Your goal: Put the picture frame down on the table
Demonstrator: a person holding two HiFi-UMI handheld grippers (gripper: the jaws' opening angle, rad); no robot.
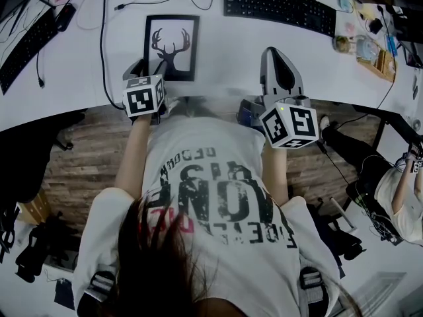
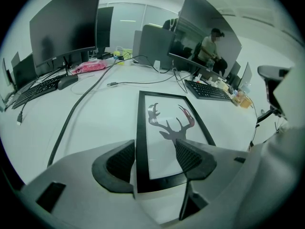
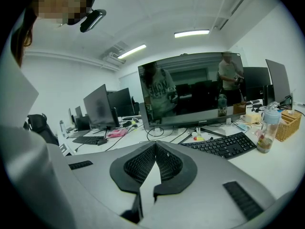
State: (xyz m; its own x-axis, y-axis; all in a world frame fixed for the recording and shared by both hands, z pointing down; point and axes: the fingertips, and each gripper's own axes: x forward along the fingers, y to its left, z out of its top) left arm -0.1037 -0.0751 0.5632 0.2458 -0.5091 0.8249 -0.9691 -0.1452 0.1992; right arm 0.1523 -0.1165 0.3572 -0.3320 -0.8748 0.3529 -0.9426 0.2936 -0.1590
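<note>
The picture frame [image 1: 171, 47] is black with a deer-head silhouette and lies flat on the white table [image 1: 231, 58], near its front edge. In the left gripper view the picture frame [image 2: 167, 128] runs away from the jaws. Over its near end my left gripper [image 1: 149, 69] [image 2: 155, 149] is open: one jaw stands beside the left border, the other over the picture. My right gripper [image 1: 276, 53] [image 3: 155, 144] is to the right of the frame, shut with its tips touching and nothing between them.
A black keyboard [image 1: 277, 6] lies at the back right, with another keyboard [image 1: 26, 41] at the far left. Cables [image 1: 102, 38] run beside the frame. A monitor [image 3: 190, 89], a bottle [image 3: 268, 128] and a wicker basket [image 1: 380, 61] stand to the right. Another person [image 1: 396, 190] sits at the right.
</note>
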